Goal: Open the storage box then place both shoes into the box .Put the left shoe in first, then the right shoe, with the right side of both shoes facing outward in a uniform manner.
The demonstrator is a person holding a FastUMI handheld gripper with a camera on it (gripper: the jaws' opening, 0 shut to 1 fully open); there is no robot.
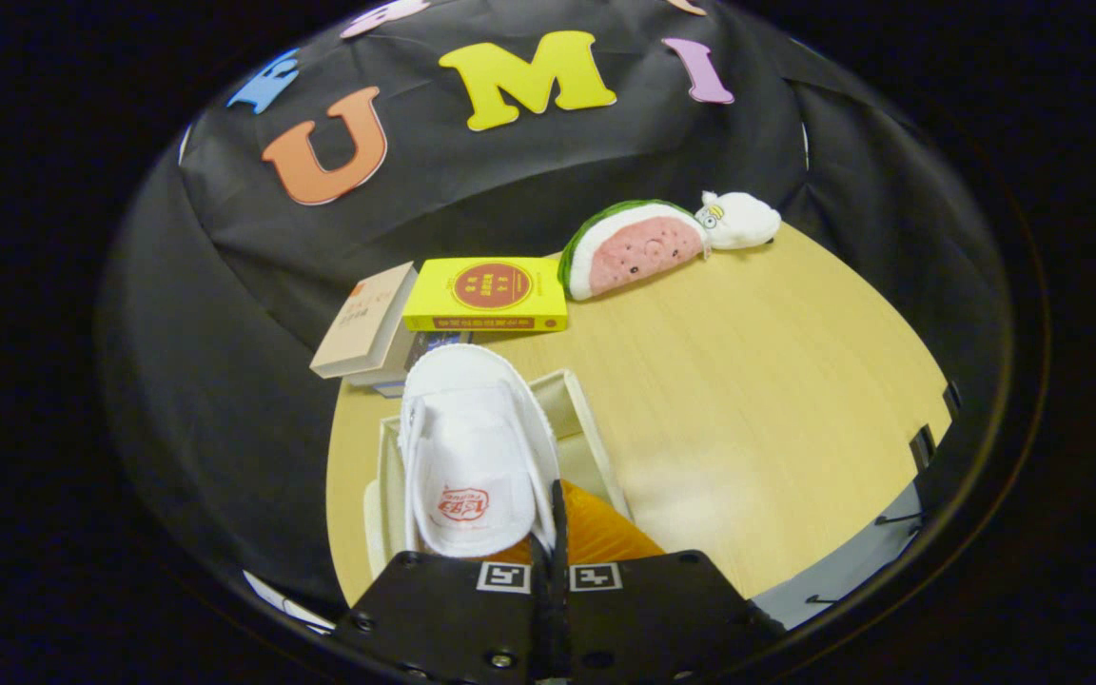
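The claw [556, 533] has its two fingers pressed together, and a thin edge of the white slipper [472, 447] seems to be pinched between them, at the slipper's right side near the heel. I can count one slipper. It is white, with a red round logo on its upper part, and its toe points away from the claw, toward the far side of the tabletop [748, 400]. The slipper is tilted, and its toe end reaches out above the far rim of the storage box [596, 428].

The storage box is one, cream coloured, and it stands open near the left edge of the tabletop, just ahead of the fingers. Its far corner and right wall are visible beside the slipper. Inside the box, just right of the fingers, there is something orange [596, 538]; I cannot tell what it is.

Beyond the box, at the far left corner of the tabletop, there are books. I count two clearly: one yellow book [489, 293] with a red circle on its cover, lying on top, and one pale book [365, 322] to its left, lying at an angle. Something dark shows under the yellow book, but I cannot say if it is a third book.

Along the far edge, to the right of the books, lies one watermelon-slice plush [632, 249], and one small white plush toy [740, 220] is touching its right end.
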